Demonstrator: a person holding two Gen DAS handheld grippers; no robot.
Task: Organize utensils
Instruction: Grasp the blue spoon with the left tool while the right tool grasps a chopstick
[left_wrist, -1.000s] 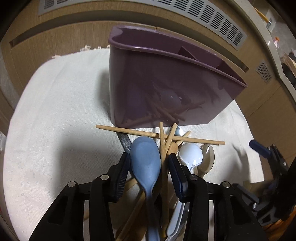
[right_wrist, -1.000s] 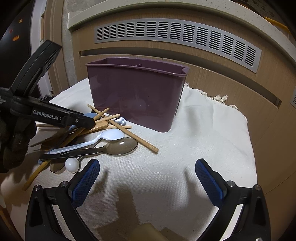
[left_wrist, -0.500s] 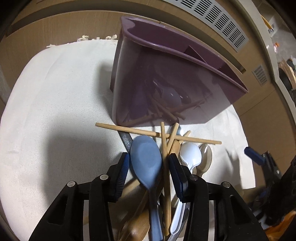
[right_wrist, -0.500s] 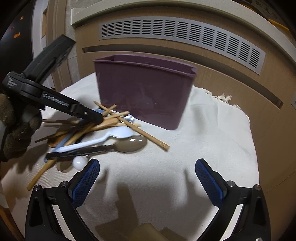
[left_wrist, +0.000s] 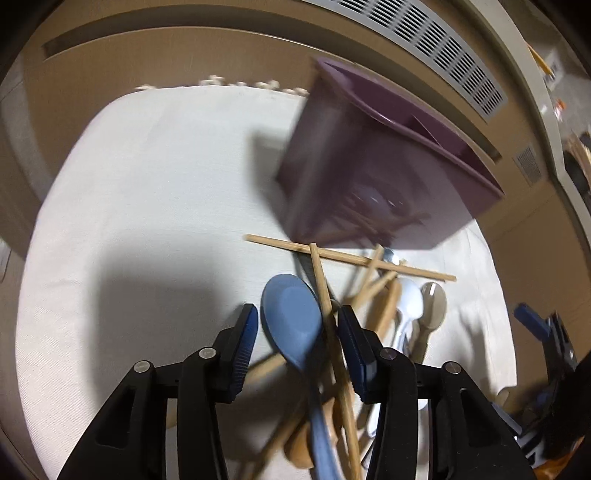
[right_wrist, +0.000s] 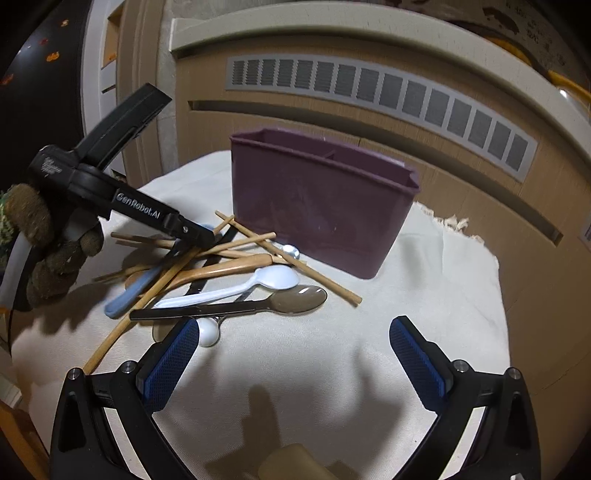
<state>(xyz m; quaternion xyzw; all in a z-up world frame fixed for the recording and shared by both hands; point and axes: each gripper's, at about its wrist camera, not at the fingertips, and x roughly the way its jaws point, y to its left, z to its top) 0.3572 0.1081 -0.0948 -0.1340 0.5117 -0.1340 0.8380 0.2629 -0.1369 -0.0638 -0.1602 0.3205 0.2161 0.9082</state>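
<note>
A purple utensil holder (right_wrist: 321, 214) stands on a cream cloth (right_wrist: 424, 288); it also shows in the left wrist view (left_wrist: 388, 177). In front of it lies a pile: wooden chopsticks (right_wrist: 288, 258), a white plastic spoon (right_wrist: 273, 278), a clear spoon with a dark handle (right_wrist: 295, 301) and wooden spoons. My left gripper (left_wrist: 297, 332) is shut on a blue spoon (left_wrist: 291, 321) and a chopstick (left_wrist: 325, 302), lifting them off the pile; it shows in the right wrist view (right_wrist: 199, 236). My right gripper (right_wrist: 295, 358) is open and empty, hovering over the cloth near the pile.
A wooden cabinet front with a grey vent grille (right_wrist: 369, 99) rises behind the holder. A small white ball-shaped item (right_wrist: 208, 332) lies by my right gripper's left finger. A tan object (right_wrist: 291, 461) sits at the near edge.
My left gripper has risen and swung left with the blue spoon and a chopstick. The right gripper has drawn closer to the pile, still open.
</note>
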